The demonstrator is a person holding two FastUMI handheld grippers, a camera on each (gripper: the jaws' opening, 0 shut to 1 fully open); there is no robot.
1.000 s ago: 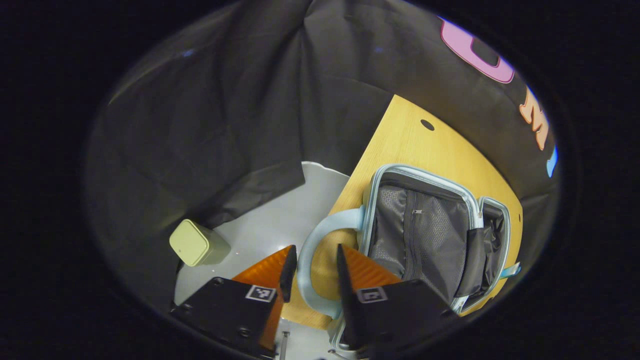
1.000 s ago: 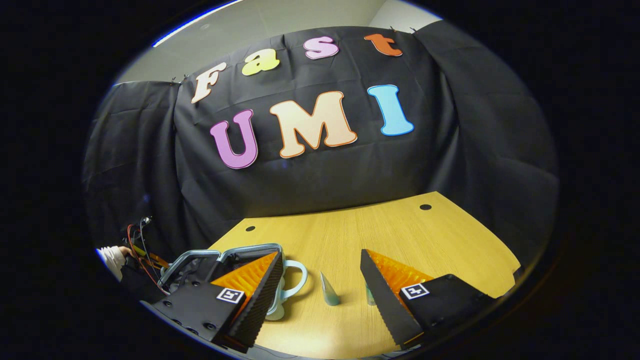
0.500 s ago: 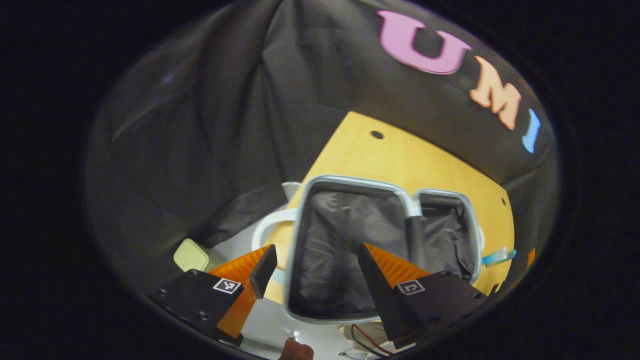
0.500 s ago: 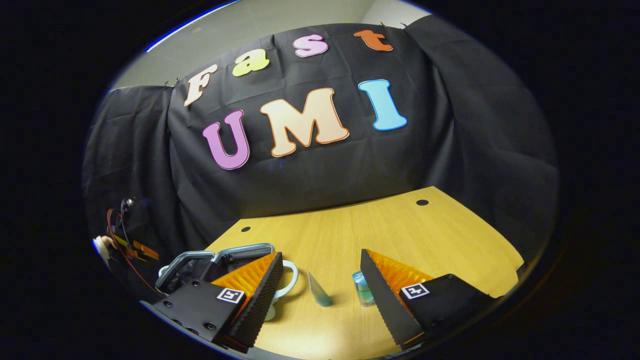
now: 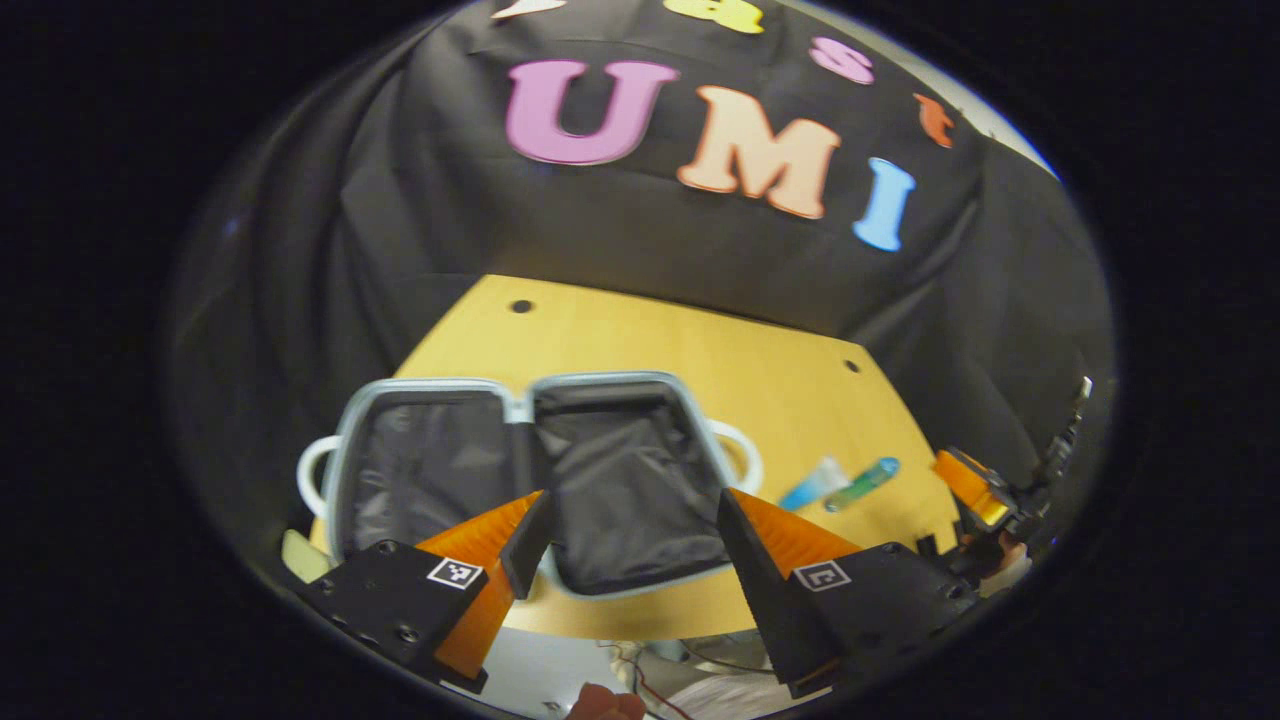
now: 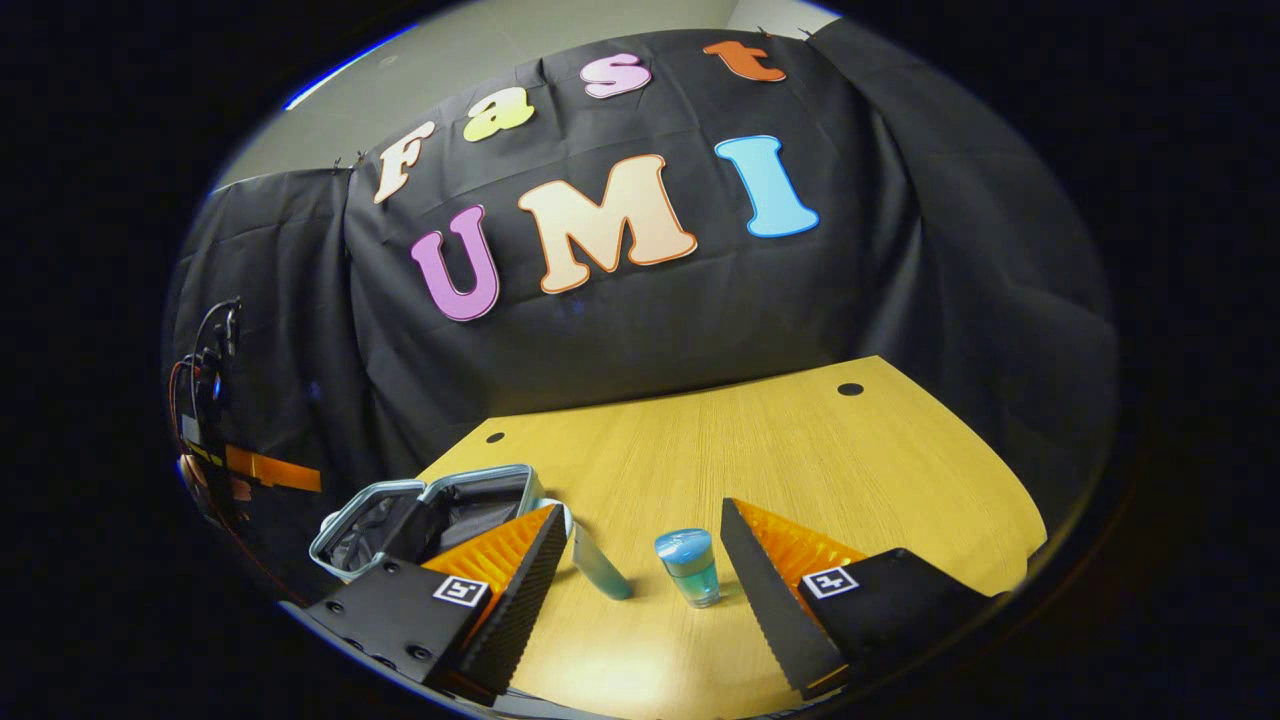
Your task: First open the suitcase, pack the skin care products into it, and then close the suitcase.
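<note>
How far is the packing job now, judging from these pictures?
Done: the suitcase lies open flat on the table. In hand: nothing; the left gripper and right gripper are both open and empty, the right one facing the two skin care products, a tube and a small bottle, on the table. Left: pack both, then close the suitcase.

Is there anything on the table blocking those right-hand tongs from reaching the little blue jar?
Nothing visible does. The small jar stands upright on bare table just ahead of the right tongs, which are open. A tube lies beside it, toward the open suitcase.
</note>
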